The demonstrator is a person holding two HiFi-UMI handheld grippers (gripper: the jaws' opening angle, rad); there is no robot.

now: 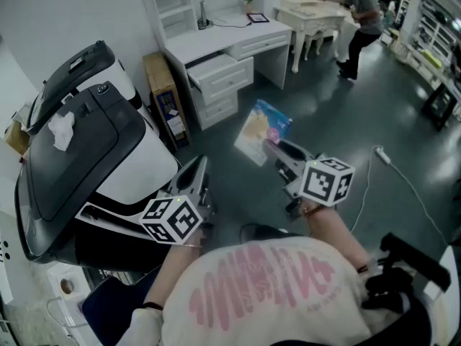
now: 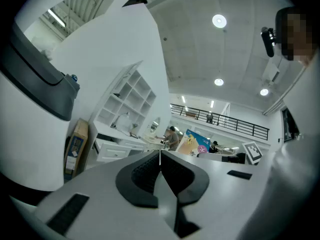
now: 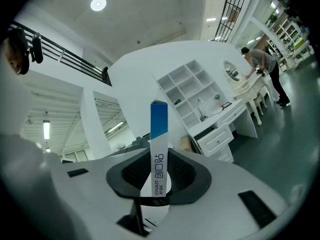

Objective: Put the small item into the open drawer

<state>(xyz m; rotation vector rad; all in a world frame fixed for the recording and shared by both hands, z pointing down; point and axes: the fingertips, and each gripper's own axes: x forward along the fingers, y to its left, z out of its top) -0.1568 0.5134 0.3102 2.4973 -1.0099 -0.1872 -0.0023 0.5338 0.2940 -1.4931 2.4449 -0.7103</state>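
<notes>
My right gripper [image 1: 272, 148] is shut on a small flat box [image 1: 262, 130] with a blue and white face, held up over the dark floor. In the right gripper view the box [image 3: 159, 144] stands edge-on between the black pads [image 3: 186, 176]. My left gripper [image 1: 199, 170] hangs lower left of it, shut and holding nothing; in its own view the pads [image 2: 142, 176] meet in a line. A white desk [image 1: 216, 38] stands ahead with one drawer [image 1: 220, 72] pulled out, also seen as the drawer [image 3: 216, 138] in the right gripper view.
A big white and black machine [image 1: 79, 143] fills the left side. A cardboard box [image 1: 166, 99] leans beside the desk. A person [image 1: 360, 20] bends over a white dressing table [image 1: 310, 16] at the back right. A white cable [image 1: 403, 175] lies on the floor.
</notes>
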